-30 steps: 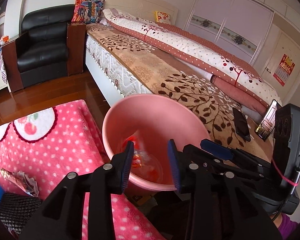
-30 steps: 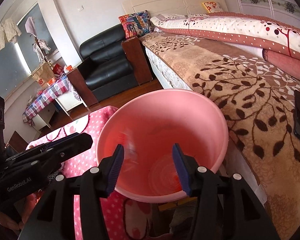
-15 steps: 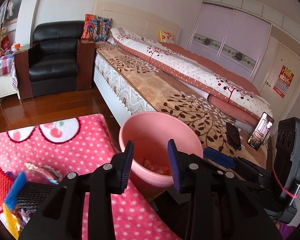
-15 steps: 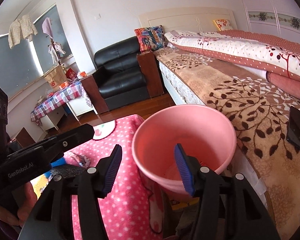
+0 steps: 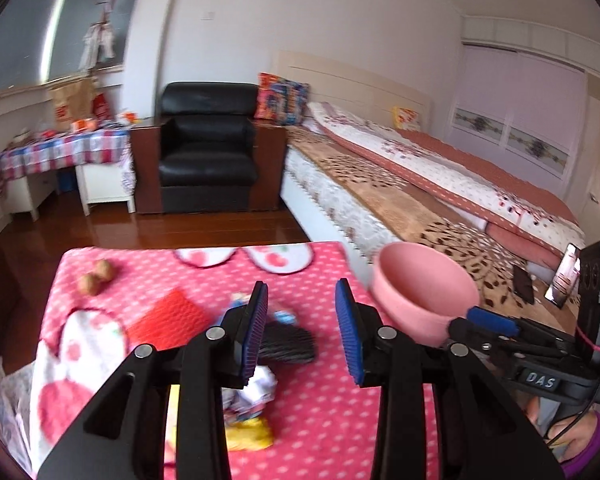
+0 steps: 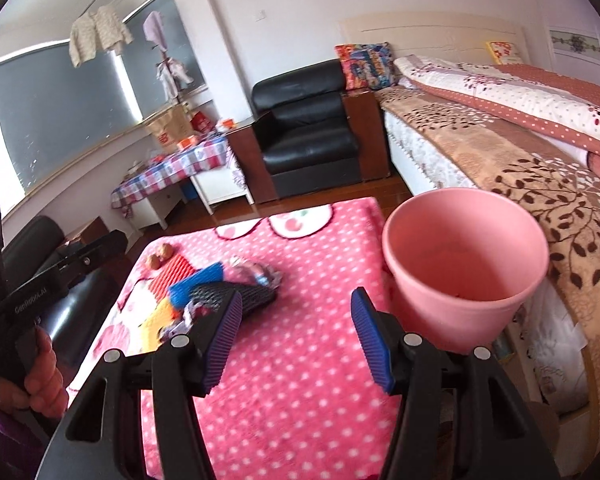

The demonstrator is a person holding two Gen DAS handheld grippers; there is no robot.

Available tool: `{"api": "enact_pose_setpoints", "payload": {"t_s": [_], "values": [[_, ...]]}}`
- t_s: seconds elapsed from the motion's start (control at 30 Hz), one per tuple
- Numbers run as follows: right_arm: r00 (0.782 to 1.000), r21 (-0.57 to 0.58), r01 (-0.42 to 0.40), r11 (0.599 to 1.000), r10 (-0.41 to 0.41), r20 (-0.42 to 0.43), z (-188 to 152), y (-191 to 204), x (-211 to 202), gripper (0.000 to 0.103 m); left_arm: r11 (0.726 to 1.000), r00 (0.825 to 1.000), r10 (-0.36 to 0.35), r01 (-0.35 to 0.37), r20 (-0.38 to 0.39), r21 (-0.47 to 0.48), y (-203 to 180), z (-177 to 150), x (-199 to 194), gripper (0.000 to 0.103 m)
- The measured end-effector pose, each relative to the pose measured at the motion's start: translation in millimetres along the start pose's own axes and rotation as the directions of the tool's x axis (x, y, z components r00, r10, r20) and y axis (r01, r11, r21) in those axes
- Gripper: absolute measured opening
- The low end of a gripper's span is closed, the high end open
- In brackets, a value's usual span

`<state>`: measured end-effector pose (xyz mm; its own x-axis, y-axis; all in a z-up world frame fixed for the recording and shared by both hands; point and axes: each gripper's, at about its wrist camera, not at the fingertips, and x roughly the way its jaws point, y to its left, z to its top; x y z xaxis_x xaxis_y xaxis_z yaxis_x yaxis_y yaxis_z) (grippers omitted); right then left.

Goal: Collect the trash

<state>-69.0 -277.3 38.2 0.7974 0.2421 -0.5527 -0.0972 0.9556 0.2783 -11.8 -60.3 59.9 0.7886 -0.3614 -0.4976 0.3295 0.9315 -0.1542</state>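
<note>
A pink bucket (image 6: 464,272) stands at the right edge of a table with a pink polka-dot cloth (image 6: 300,360), against the bed; it also shows in the left wrist view (image 5: 424,296). Trash lies on the cloth: a black mesh piece (image 5: 288,344), a red mesh sheet (image 5: 168,316), crumpled wrappers (image 5: 256,392), a yellow wrapper (image 5: 248,436), two walnuts (image 5: 96,276). My left gripper (image 5: 302,336) is open and empty above the black mesh. My right gripper (image 6: 296,336) is open and empty over the cloth, left of the bucket.
A bed (image 5: 420,200) runs along the right. A black armchair (image 5: 208,160) and a checkered side table (image 5: 60,152) stand at the back on a wooden floor. A phone (image 5: 524,284) lies on the bed.
Both grippers have pulled back and swung left, away from over the bucket. The trash pile on the cloth has come into view. Both stayed open.
</note>
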Motion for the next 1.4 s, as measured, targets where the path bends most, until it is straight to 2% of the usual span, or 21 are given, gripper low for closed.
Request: {"api": "enact_pose_setpoints", "payload": {"t_s": [0.07,0.17,0.3,0.43,0.57,0.77,0.83,0.93,1.0,1.03,1.13,1.23,1.27,1.3,1.33,1.37,1.4], "values": [[1.0,-0.025,-0.017,1.0,0.016,-0.015,-4,10,4,0.056,0.998,0.998,0.06,-0.06,-0.006,-0.029,22,-7,-10,0.035],[0.998,-0.059,-0.053,0.997,0.051,-0.045,-10,26,12,0.056,0.99,0.994,0.111,-0.111,-0.009,-0.088,49,-15,-23,0.035],[0.989,-0.087,-0.113,0.99,0.104,-0.106,-20,40,28,0.056,0.98,0.989,0.148,-0.149,-0.018,-0.129,74,-28,-33,0.035],[0.974,-0.134,-0.179,0.975,0.156,-0.166,-31,52,43,0.056,0.976,0.984,0.164,-0.172,-0.067,-0.131,84,-45,-28,0.035],[0.936,-0.164,-0.274,0.948,0.224,-0.271,-42,67,65,0.056,0.976,0.982,0.109,-0.135,-0.152,-0.173,86,-62,-15,0.035],[0.869,-0.175,-0.39,0.904,0.298,-0.396,-58,91,95,0.056,0.967,0.975,0.024,-0.079,-0.222,-0.243,80,-55,17,0.035],[0.854,-0.191,-0.418,0.888,0.312,-0.416,-60,100,100,0.056,0.968,0.969,0.029,-0.088,-0.245,-0.236,78,-53,30,0.035],[0.843,-0.234,-0.451,0.861,0.326,-0.427,-60,113,105,0.056,0.965,0.955,0.059,-0.129,-0.29,-0.227,84,-57,45,0.035],[0.837,-0.262,-0.466,0.845,0.325,-0.441,-61,122,111,0.056,0.959,0.946,0.062,-0.145,-0.317,-0.245,92,-64,49,0.026],[0.835,-0.279,-0.469,0.838,0.317,-0.45,-61,128,115,0.056,0.956,0.943,0.063,-0.152,-0.327,-0.252,97,-66,50,0.015],[0.836,-0.341,-0.464,0.818,0.276,-0.475,-66,142,129,0.056,0.946,0.937,0.071,-0.172,-0.341,-0.275,111,-77,45,0.008],[0.847,-0.403,-0.43,0.808,0.206,-0.491,-73,151,144,0.05,0.936,0.938,0.077,-0.185,-0.337,-0.301,124,-81,38,0.007],[0.855,-0.425,-0.404,0.81,0.17,-0.489,-76,152,149,0.043,0.933,0.94,0.077,-0.185,-0.332,-0.308,127,-81,35,0.007],[0.865,-0.445,-0.376,0.813,0.135,-0.484,-78,151,153,0.031,0.932,0.942,0.079,-0.186,-0.326,-0.311,129,-81,32,0.007],[0.867,-0.445,-0.364,0.818,0.123,-0.483,-80,149,156,0.026,0.931,0.944,0.081,-0.186,-0.321,-0.313,130,-80,29,0.007],[0.863,-0.428,-0.369,0.825,0.133,-0.487,-79,145,157,0.022,0.931,0.947,0.075,-0.18,-0.313,-0.319,131,-80,27,0.007],[0.858,-0.406,-0.378,0.832,0.15,-0.491,-76,142,156,0.011,0.93,0.949,0.07,-0.173,-0.307,-0.323,132,-79,25,0.007]]}}
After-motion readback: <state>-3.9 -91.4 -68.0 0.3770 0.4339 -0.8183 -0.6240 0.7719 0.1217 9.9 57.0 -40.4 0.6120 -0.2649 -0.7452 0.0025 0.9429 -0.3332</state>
